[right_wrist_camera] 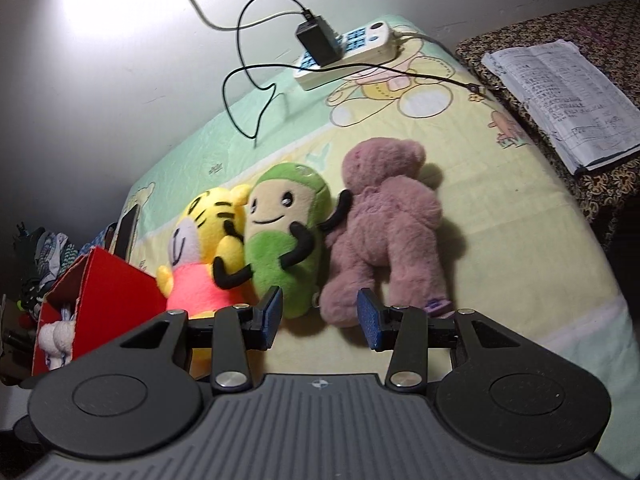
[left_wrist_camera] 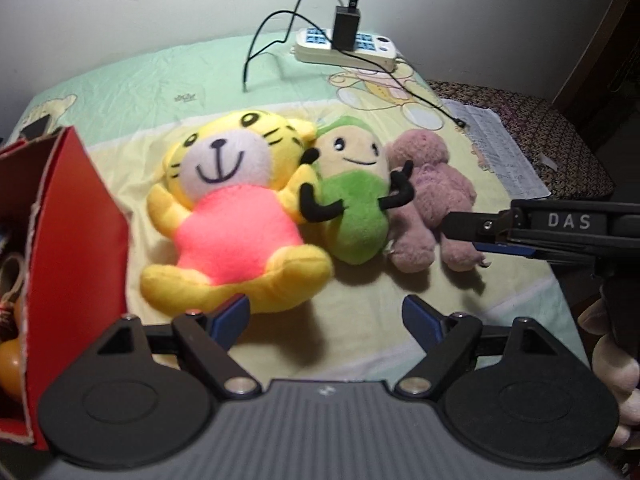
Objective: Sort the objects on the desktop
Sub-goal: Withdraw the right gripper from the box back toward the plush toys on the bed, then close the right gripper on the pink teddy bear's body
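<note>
- Plush toys lay in a row on the bed sheet [left_wrist_camera: 360,320], touching each other: a yellow tiger toy [left_wrist_camera: 232,208] on the left, a green toy [left_wrist_camera: 352,200] in the middle, a mauve teddy bear [left_wrist_camera: 432,200] on the right.
- Yellow tiger toy and green toy lay face up; the mauve teddy bear lay with its back up.
- At the near left stood a red box [left_wrist_camera: 76,260], open, with some small toys inside; it was just beside the tiger.
- Left gripper [left_wrist_camera: 326,316] hovered over the sheet near the tiger's foot, its blue pads apart and nothing between them.
- Right gripper [right_wrist_camera: 320,318] hovered near the low ends of the green toy and the bear, its pads also apart and empty; in the left wrist view it came in from the right, close to the bear's leg.
- Far on the bed lay a white power strip [left_wrist_camera: 346,50] with a black charger [left_wrist_camera: 346,28] plugged in, and black cables ran over the sheet.
- At the far right an open notebook [right_wrist_camera: 560,100] lay on a patterned stool [right_wrist_camera: 600,184].
</note>
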The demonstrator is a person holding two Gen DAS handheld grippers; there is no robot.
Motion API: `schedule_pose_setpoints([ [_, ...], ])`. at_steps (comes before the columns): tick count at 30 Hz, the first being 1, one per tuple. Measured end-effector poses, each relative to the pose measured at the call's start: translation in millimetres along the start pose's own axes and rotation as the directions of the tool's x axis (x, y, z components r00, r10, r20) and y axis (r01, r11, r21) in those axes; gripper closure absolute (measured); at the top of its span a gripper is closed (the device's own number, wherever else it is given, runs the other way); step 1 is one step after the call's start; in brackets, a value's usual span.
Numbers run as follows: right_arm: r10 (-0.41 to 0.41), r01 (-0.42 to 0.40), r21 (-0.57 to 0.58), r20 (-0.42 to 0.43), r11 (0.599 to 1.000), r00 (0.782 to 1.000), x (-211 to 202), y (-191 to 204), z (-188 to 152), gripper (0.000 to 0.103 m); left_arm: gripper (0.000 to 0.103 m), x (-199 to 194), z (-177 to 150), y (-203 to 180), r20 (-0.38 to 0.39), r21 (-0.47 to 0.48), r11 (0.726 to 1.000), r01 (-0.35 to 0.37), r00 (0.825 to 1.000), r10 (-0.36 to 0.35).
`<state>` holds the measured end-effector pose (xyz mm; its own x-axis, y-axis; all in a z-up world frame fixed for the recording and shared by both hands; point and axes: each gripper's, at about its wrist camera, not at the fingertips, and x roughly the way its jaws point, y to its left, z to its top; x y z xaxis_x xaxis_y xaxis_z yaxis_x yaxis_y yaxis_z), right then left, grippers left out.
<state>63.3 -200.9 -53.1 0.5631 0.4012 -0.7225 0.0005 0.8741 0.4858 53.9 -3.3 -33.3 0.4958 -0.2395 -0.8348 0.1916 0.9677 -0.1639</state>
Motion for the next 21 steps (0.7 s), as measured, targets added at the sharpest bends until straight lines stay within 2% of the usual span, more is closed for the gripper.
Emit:
schedule_pose_setpoints([
  [2,-0.03,0.03,0.017,0.015,0.999,0.999,-1,-14,6,0.059,0.019,8,4,-14,0.011,0.023,0.999,0.04,0.999,-0.041],
  [5,-0.059,0.058,0.037,0.024,0.998,0.998,-1,-33,17,0.057,0.019,25,8,-34,0.006,0.06,0.996,0.064,0.998,-0.064],
  [8,-0.07,0.07,0.046,0.016,0.997,0.997,5,-48,25,0.051,0.029,47,12,-50,-0.048,0.068,0.988,0.139,0.99,-0.136],
  [10,-0.072,0.071,0.059,0.006,0.996,0.997,10,-57,29,0.051,0.031,58,13,-60,-0.07,0.082,0.982,0.17,0.984,-0.164],
  [13,-0.04,0.041,0.081,-0.015,0.996,0.999,19,-66,35,0.051,0.031,72,13,-73,-0.076,0.117,0.981,0.156,0.986,-0.148],
  [20,0.013,-0.009,0.09,-0.048,0.996,0.999,46,-73,46,0.046,0.027,94,22,-64,-0.099,0.072,0.984,0.164,0.983,-0.157],
  [21,0.026,-0.022,0.091,-0.053,0.996,0.998,50,-73,47,0.046,0.024,98,24,-60,-0.107,0.052,0.983,0.174,0.98,-0.168],
])
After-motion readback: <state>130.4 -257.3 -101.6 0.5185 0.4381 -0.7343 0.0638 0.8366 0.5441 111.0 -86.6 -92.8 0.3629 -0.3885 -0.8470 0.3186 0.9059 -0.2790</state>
